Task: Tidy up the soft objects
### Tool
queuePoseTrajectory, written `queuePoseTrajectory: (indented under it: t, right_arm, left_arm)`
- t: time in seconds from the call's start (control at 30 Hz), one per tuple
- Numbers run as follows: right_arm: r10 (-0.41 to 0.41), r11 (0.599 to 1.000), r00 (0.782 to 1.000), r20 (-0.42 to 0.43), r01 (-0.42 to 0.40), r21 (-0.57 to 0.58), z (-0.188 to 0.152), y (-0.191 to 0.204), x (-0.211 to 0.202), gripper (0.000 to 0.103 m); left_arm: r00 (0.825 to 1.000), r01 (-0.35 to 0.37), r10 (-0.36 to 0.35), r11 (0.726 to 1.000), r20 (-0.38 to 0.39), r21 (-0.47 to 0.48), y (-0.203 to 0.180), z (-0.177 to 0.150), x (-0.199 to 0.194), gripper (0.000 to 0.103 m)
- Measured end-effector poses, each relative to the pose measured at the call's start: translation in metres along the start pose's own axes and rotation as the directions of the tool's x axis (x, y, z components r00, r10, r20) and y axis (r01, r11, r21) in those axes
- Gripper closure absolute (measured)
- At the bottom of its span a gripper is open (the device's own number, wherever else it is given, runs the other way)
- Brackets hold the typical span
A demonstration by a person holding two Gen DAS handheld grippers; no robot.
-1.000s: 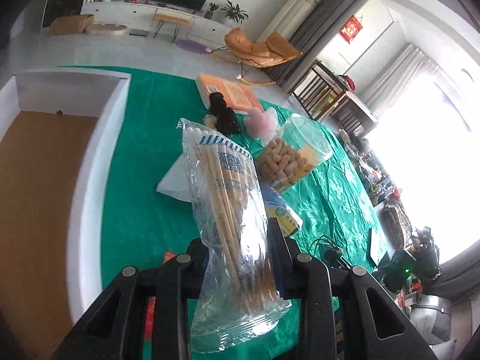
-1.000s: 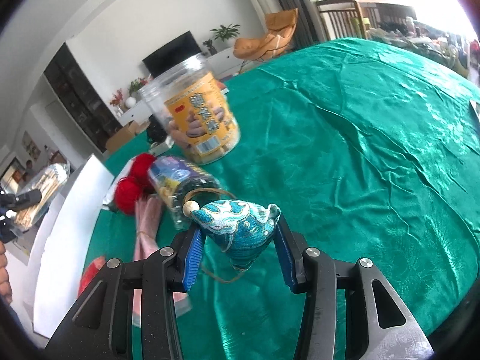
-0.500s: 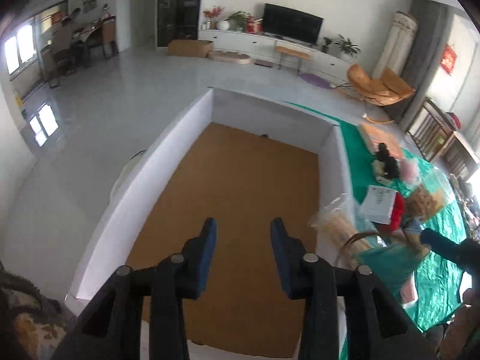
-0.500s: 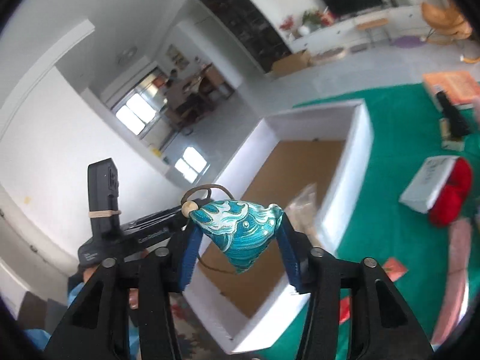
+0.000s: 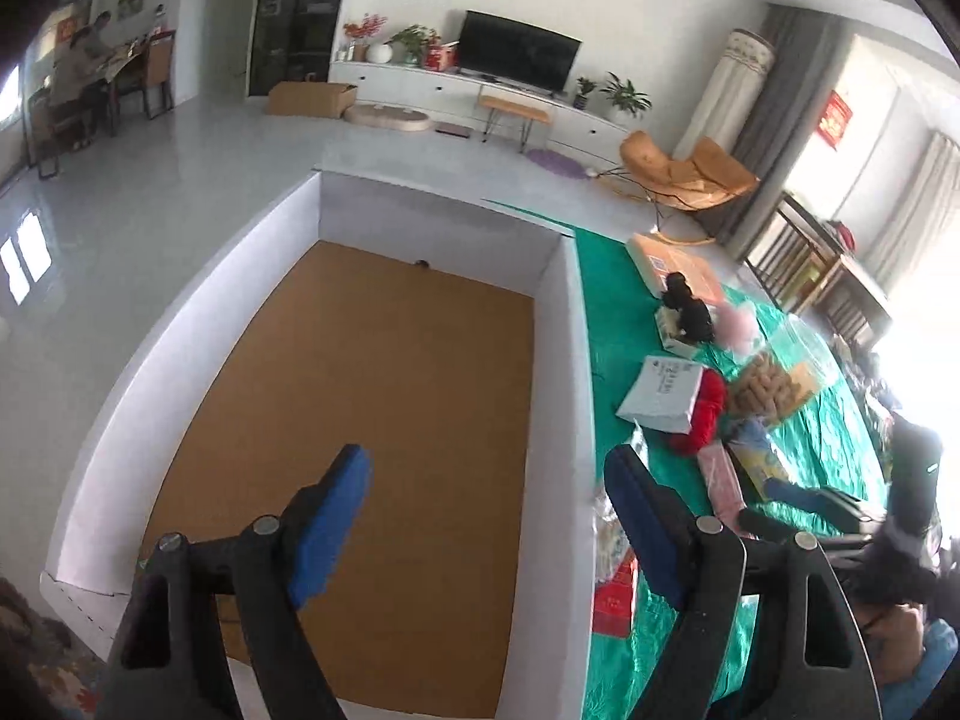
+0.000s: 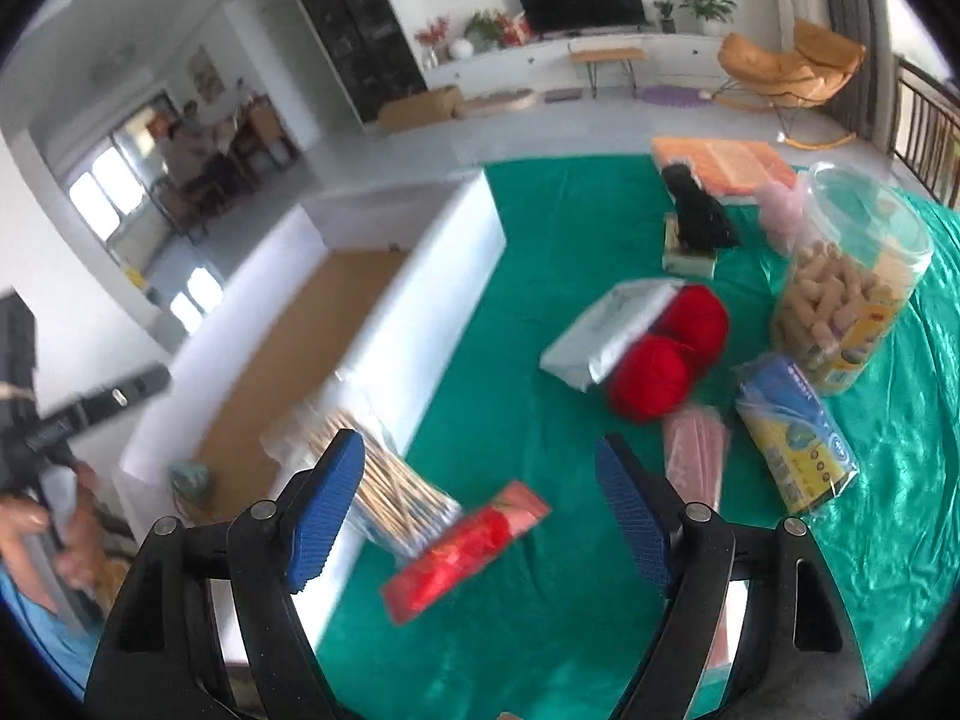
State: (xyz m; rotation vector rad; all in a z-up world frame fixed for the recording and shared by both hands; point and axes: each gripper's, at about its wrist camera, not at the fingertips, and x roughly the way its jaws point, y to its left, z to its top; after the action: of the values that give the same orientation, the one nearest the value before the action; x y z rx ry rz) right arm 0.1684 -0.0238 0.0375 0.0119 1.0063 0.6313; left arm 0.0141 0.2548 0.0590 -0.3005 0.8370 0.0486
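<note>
My left gripper (image 5: 486, 468) hangs over the white box (image 5: 558, 396) with a brown floor, its jaws opening and nothing between them. A clear bag of wooden sticks (image 6: 372, 480) leans over the box's wall. In the near corner of the box lies a teal patterned pouch (image 6: 192, 480). Above the green cloth (image 6: 540, 228) my right gripper (image 6: 477, 450) stands open with nothing in it. Ahead of it lie a red packet (image 6: 468, 540), two red yarn balls (image 6: 654, 372) and a pink packet (image 6: 696, 438).
On the cloth sit a silver mailer bag (image 6: 606, 330), a snack jar (image 6: 852, 300), a blue and yellow packet (image 6: 792, 432), a black plush toy (image 6: 696, 210) and an orange packet (image 6: 720, 165). A person's hand (image 6: 36, 534) holds the left gripper beside the box.
The left gripper let go of the bag of sticks and opened wider over the box. The right gripper released the teal pouch, which now lies in the box, and swung back over the cloth.
</note>
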Motion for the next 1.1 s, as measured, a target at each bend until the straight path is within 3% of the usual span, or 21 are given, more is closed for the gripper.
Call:
queuePoseTrajectory:
  t: [0.1, 0.2, 0.33, 0.47, 0.5, 0.57, 0.6, 0.63, 0.77, 0.83, 0.93, 1.1]
  right_arm:
    - [0.025, 0.996, 0.997, -0.074, -0.031, -0.08, -0.028, -0.002, 0.02, 0.021]
    - [0.038, 0.995, 0.992, -0.12, -0.049, -0.084, -0.054, -0.007, 0.034, 0.022]
    - [0.076, 0.997, 0.99, -0.118, -0.075, 0.018, -0.084, -0.03, 0.045, 0.022]
    - [0.091, 0.993, 0.993, -0.081, -0.085, 0.08, -0.103, -0.044, 0.029, 0.022]
    - [0.089, 0.993, 0.994, -0.07, -0.083, 0.09, -0.107, -0.047, 0.026, 0.022]
    - [0.084, 0.991, 0.995, -0.049, -0.078, 0.112, -0.114, -0.055, 0.019, 0.022]
    - [0.083, 0.99, 0.996, -0.042, -0.077, 0.122, -0.119, -0.057, 0.015, 0.022]
    - [0.082, 0.988, 0.996, -0.033, -0.077, 0.135, -0.122, -0.06, 0.012, 0.022]
    - [0.085, 0.982, 0.996, -0.011, -0.082, 0.172, -0.131, -0.068, 0.0, 0.022]
    - [0.088, 0.979, 0.996, 0.0, -0.086, 0.185, -0.131, -0.071, -0.001, 0.022]
    - [0.087, 0.977, 0.996, 0.023, -0.09, 0.194, -0.134, -0.071, -0.001, 0.022]
    - [0.083, 0.969, 0.994, 0.067, -0.097, 0.228, -0.147, -0.078, -0.012, 0.022]
  left_arm:
    - [1.0, 0.005, -0.006, 0.995, 0.008, 0.095, -0.02, -0.007, -0.011, 0.023]
    - [1.0, 0.019, -0.014, 0.976, -0.023, 0.217, -0.054, -0.018, -0.004, 0.014]
    - [0.995, -0.036, 0.073, 0.9, -0.07, 0.435, -0.104, -0.027, 0.033, 0.014]
    - [0.987, -0.058, 0.119, 0.888, -0.106, 0.456, -0.121, -0.02, 0.073, 0.014]
    - [0.985, -0.073, 0.14, 0.875, -0.104, 0.479, -0.126, -0.022, 0.081, 0.018]
    - [0.976, -0.102, 0.191, 0.834, -0.109, 0.543, -0.138, -0.03, 0.095, 0.04]
    - [0.971, -0.098, 0.202, 0.823, -0.127, 0.559, -0.141, -0.034, 0.1, 0.056]
    - [0.97, -0.09, 0.202, 0.819, -0.138, 0.566, -0.144, -0.037, 0.103, 0.062]
    - [0.971, -0.022, 0.158, 0.805, -0.179, 0.593, -0.157, -0.05, 0.108, 0.069]
    - [0.968, 0.008, 0.139, 0.812, -0.208, 0.584, -0.162, -0.053, 0.116, 0.07]
    - [0.974, 0.016, 0.111, 0.835, -0.198, 0.55, -0.164, -0.05, 0.118, 0.082]
    - [0.985, 0.065, 0.012, 0.898, -0.171, 0.435, -0.157, -0.03, 0.101, 0.085]
